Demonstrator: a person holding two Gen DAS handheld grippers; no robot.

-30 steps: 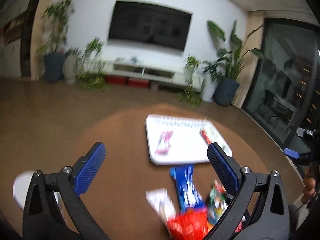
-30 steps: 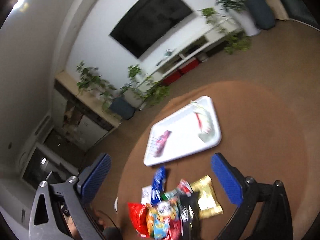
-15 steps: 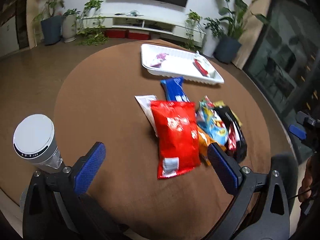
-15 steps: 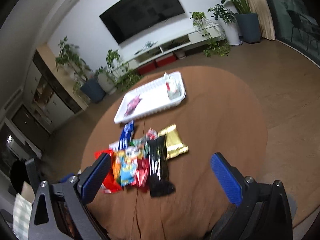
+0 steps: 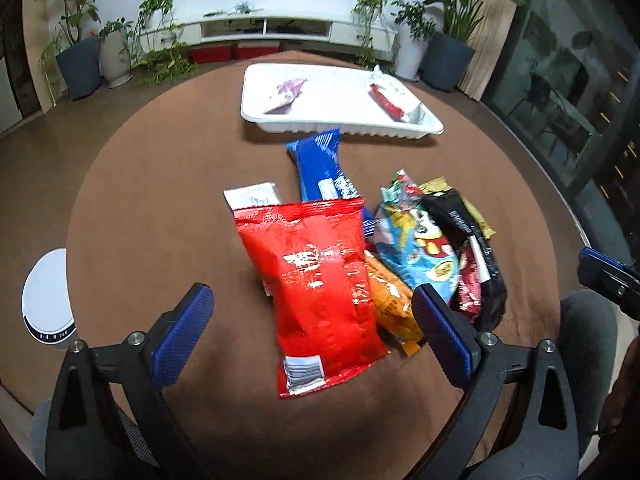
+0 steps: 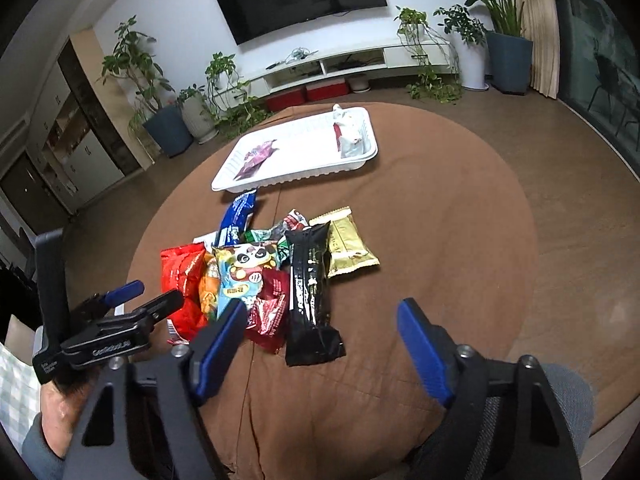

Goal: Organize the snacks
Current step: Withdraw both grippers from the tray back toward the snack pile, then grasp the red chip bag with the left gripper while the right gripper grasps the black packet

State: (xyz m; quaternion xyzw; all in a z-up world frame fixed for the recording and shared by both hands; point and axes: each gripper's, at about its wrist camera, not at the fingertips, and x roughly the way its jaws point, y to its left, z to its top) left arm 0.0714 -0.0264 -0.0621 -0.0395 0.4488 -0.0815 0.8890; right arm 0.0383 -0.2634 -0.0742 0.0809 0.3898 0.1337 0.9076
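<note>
A pile of snack packets lies mid-table: a big red bag point(image 5: 320, 280), a blue packet point(image 5: 320, 164), a panda bag point(image 6: 240, 276), a long black packet point(image 6: 310, 280) and a gold packet point(image 6: 348, 244). Beyond them a white tray point(image 5: 340, 126) holds a purple packet point(image 5: 286, 94) and a red-and-white one point(image 5: 394, 100). My left gripper point(image 5: 310, 300) hangs open above the red bag's near half. My right gripper point(image 6: 322, 308) has its jaws closing, with the black packet's near end between the fingers in the picture and no pad pressing on it.
The round table wears a brown cloth point(image 6: 440, 220). A white cylinder device point(image 5: 46, 296) stands at its left edge. A person's grey-clad knee point(image 5: 584, 328) shows at the near right edge. Potted plants and a low TV stand line the far wall.
Both grippers have tipped down from facing the room and come lower toward the snack pile. The right gripper's fingers stand closer together than before.
</note>
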